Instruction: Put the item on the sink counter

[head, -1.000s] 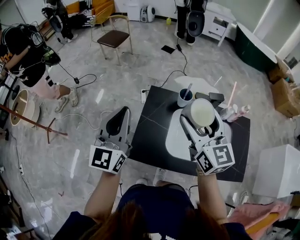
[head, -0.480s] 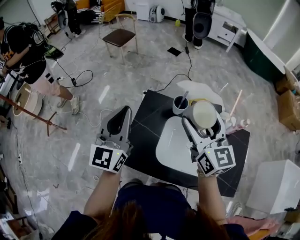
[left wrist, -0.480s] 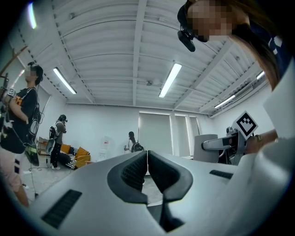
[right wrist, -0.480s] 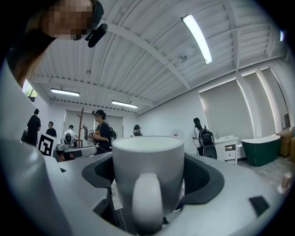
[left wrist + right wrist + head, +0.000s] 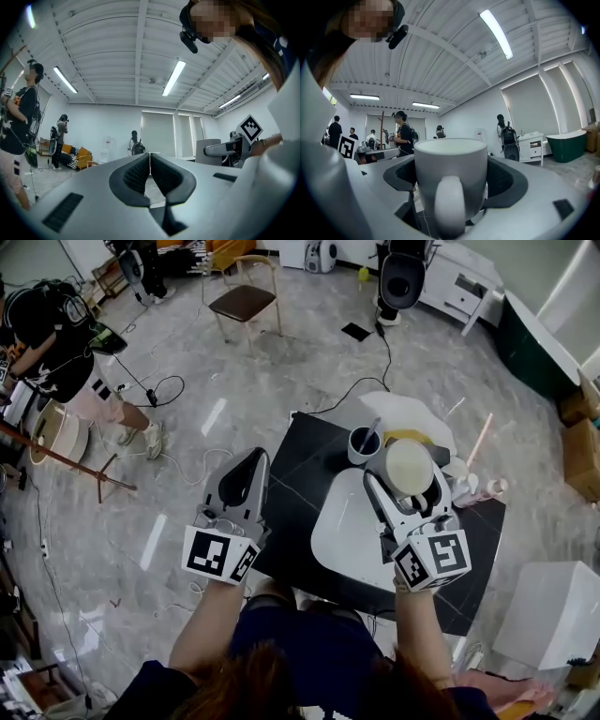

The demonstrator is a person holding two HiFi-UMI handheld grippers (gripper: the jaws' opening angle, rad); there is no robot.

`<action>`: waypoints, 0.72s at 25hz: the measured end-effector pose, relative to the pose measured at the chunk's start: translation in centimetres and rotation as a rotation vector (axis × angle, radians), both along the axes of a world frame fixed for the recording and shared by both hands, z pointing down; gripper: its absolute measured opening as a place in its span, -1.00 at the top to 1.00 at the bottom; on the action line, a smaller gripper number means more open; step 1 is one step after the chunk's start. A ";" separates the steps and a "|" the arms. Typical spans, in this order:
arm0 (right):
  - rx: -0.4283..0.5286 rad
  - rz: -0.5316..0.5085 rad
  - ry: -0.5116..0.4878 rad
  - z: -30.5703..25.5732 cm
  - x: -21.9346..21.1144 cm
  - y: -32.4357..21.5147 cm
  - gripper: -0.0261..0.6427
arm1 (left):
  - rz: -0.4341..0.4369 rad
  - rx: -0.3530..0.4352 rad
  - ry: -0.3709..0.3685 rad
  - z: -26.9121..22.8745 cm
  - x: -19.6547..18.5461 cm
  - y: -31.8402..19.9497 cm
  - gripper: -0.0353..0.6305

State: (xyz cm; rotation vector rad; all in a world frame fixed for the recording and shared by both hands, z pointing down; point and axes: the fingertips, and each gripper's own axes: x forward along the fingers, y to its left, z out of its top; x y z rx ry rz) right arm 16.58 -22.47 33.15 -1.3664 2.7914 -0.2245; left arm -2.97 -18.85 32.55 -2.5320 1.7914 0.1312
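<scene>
Right tool (image 5: 410,476) is clamped on the white mug (image 5: 410,466), 1 jaw on each side of its body. In the right gripper view the mug (image 5: 450,164) sits upright between the jaws of the right tool (image 5: 450,180), handle facing straight back at the camera, open rim on top.

From the head view, the mug hangs over the far end of the white basin (image 5: 339,532) set in the black table (image 5: 298,486). Whether it touches anything below, I cannot tell.

Just beside it to the left stands a dark cup (image 5: 362,444) with a stick leaning out of it. A couple of pale bottles (image 5: 472,488) lie at the table's right edge.

Left tool (image 5: 253,458) is off the table's left side, over the grey floor (image 5: 187,427). Its jaws are pressed together with nothing in them, and the left gripper view confirms it: left tool (image 5: 150,164) closed, pads meeting.

A chair (image 5: 242,302) stands further back.
</scene>
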 end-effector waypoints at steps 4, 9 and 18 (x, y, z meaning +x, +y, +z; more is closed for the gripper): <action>0.003 0.018 0.009 0.2 0.3 -0.6 -0.40 | 0.033 -0.004 0.006 0.4 0.5 -1.3 0.82; 0.015 0.054 0.015 -0.4 0.2 -1.8 -0.40 | 0.073 -0.002 0.017 0.4 0.2 -3.3 0.82; 0.013 0.119 0.020 -0.1 -2.0 -3.1 -0.40 | 0.131 -0.018 0.025 1.1 -2.1 -6.2 0.82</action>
